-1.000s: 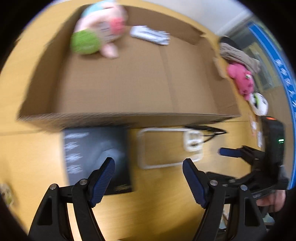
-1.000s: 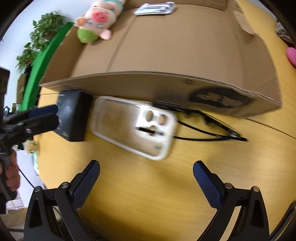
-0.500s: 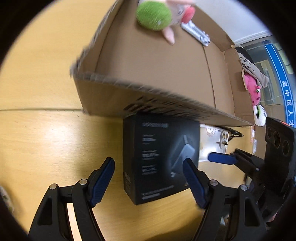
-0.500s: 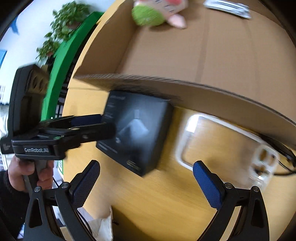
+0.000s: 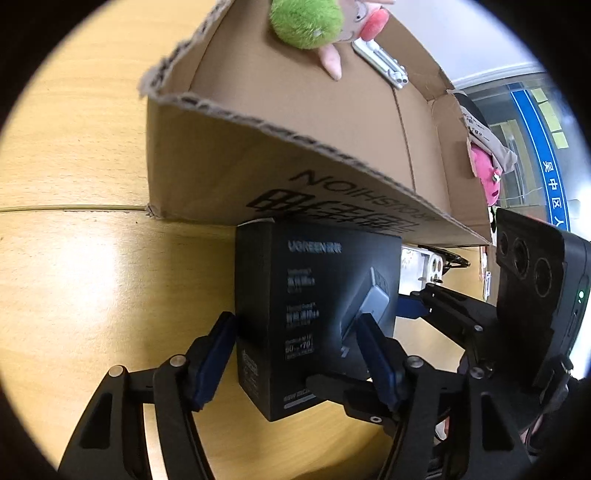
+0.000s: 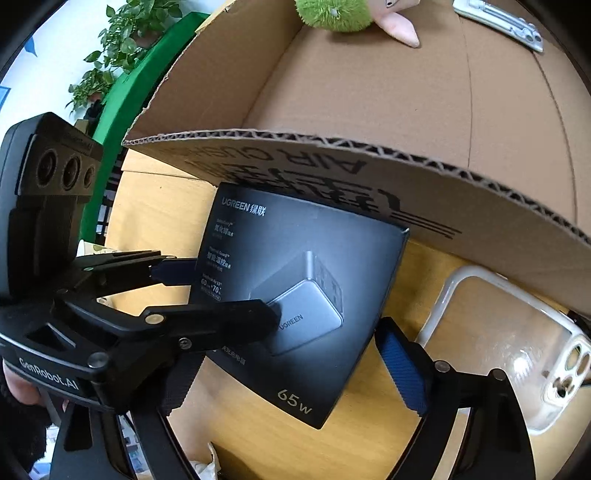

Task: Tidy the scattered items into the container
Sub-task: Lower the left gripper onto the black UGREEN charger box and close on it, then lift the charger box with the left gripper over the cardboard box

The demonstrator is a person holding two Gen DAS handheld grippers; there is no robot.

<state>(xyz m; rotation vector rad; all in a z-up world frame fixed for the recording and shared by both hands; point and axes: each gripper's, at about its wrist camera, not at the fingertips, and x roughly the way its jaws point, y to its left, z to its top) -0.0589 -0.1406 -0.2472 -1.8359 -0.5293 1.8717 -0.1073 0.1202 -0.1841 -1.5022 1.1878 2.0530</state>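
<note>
Here the black charger box (image 5: 317,317) lies flat on the tabletop (image 5: 92,280), its far edge touching the near wall of the cardboard box (image 5: 229,170), its long axis running near to far. The left gripper (image 5: 295,354) straddles it: the jaws have just been closing with the box between them, the left pad at its left side, the right pad over its top face near the right edge, though whether they press yet I cannot tell. The right gripper (image 6: 332,354) hangs just right of it, jaws spread and just narrowing, nothing held; its right finger stands between the box and the clear phone case (image 6: 509,339). The left hand is nearer, so the lift is likely its job. Inside the carton a plush pig (image 6: 351,13) and a silvery case (image 6: 498,22) already lie at the far end.
</note>
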